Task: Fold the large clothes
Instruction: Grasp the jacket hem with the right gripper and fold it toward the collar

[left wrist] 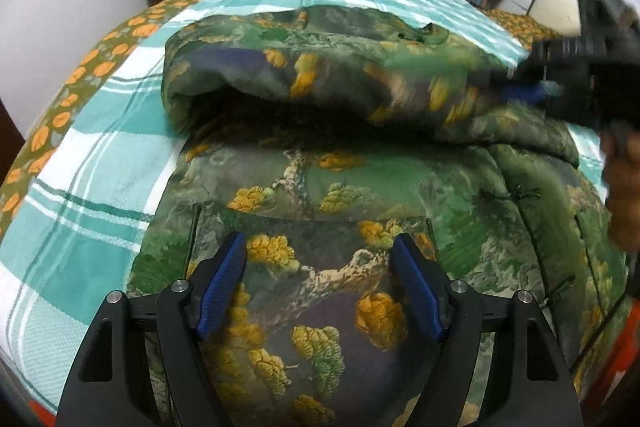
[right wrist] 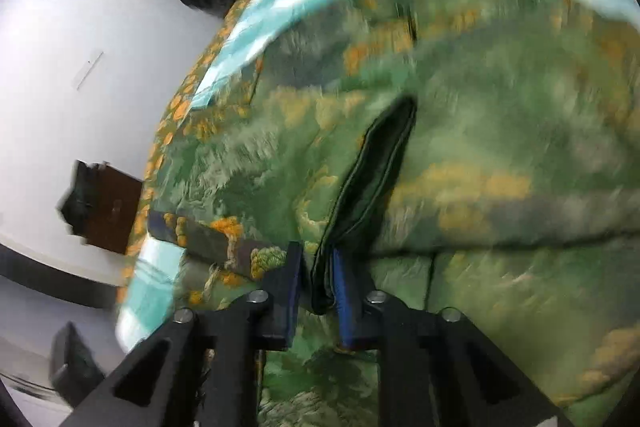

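Right gripper (right wrist: 316, 291) is clamped on the camouflage jacket's (left wrist: 320, 187) dark hem, so I'd carry it squarely across the bed (left wrist: 100, 155) while my left gripper (left wrist: 320, 283), fingers apart, hovers empty over the near half.

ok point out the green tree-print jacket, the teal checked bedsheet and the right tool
green tree-print jacket (left wrist: 340, 183), left wrist view, flat front panel
teal checked bedsheet (left wrist: 88, 155), left wrist view, bare stretch left of jacket
right tool (right wrist: 318, 283), right wrist view, between fingertips, shut on jacket's dark edge

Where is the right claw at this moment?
In the left wrist view the right claw is at the right edge, over the printed jacket on the checked bedsheet, shut on its dark-lined edge.
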The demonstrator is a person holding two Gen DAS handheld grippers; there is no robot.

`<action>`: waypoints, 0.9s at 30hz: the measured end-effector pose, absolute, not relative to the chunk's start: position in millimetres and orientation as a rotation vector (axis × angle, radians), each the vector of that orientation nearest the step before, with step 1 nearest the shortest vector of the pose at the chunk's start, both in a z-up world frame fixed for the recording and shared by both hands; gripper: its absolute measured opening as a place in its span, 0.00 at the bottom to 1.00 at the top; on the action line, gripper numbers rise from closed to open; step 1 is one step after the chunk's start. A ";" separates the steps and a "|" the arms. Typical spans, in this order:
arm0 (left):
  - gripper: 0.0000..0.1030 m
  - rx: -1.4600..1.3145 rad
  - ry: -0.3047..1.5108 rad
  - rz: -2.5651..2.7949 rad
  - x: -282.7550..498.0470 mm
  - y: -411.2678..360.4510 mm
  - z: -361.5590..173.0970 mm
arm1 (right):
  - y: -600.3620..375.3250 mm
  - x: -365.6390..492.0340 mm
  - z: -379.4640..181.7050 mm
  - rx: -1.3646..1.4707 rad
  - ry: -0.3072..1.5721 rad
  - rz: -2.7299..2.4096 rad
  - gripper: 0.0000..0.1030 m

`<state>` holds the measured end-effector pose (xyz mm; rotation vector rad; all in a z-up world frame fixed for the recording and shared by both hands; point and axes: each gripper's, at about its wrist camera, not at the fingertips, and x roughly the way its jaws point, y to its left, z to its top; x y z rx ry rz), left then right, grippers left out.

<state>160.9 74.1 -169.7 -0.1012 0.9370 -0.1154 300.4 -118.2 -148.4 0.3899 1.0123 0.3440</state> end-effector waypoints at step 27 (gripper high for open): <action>0.61 -0.165 0.955 -0.074 322.6 113.6 -125.2 | -141.0 383.5 -128.6 0.108 0.871 0.333 0.38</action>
